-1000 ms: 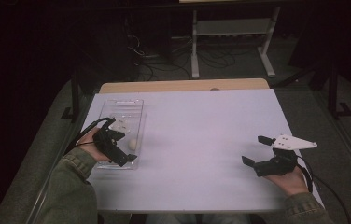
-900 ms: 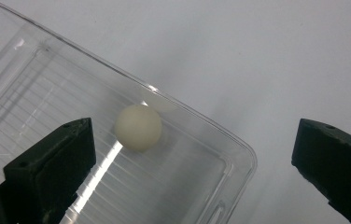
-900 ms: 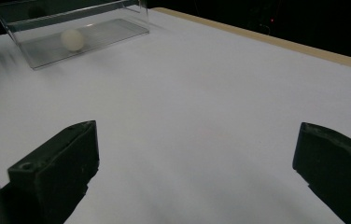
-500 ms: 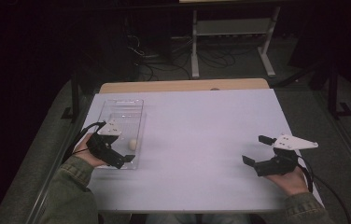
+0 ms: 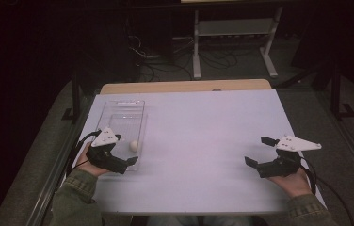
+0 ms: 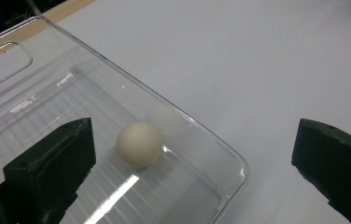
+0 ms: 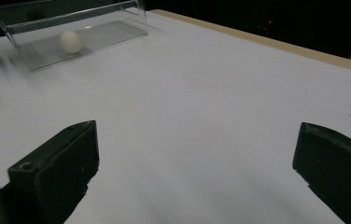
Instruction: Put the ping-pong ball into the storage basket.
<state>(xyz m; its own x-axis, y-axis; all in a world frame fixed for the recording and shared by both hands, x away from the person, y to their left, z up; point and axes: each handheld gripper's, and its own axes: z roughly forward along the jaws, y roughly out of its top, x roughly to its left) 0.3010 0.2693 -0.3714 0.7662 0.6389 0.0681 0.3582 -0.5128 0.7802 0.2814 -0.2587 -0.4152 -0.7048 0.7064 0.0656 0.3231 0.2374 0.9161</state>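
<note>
A small cream-white ball (image 6: 139, 144) lies inside the clear rectangular plastic tray (image 5: 118, 110), near the tray's near right corner, on the pale lilac surface (image 5: 198, 136). The left tongs (image 5: 118, 157) hang over the tray's near end, spread wide and empty, one jaw inside the tray beside the ball. The right tongs (image 5: 259, 151), well apart from the tray, also gape wide over bare surface.

One small off-white ball (image 6: 139, 144), smooth and round, rests on the ribbed floor of a clear plastic tray (image 6: 201, 135). It lies near the tray's right wall, toward the near corner. The tray, rectangular with rounded corners, sits flat at the table's left side.
</note>
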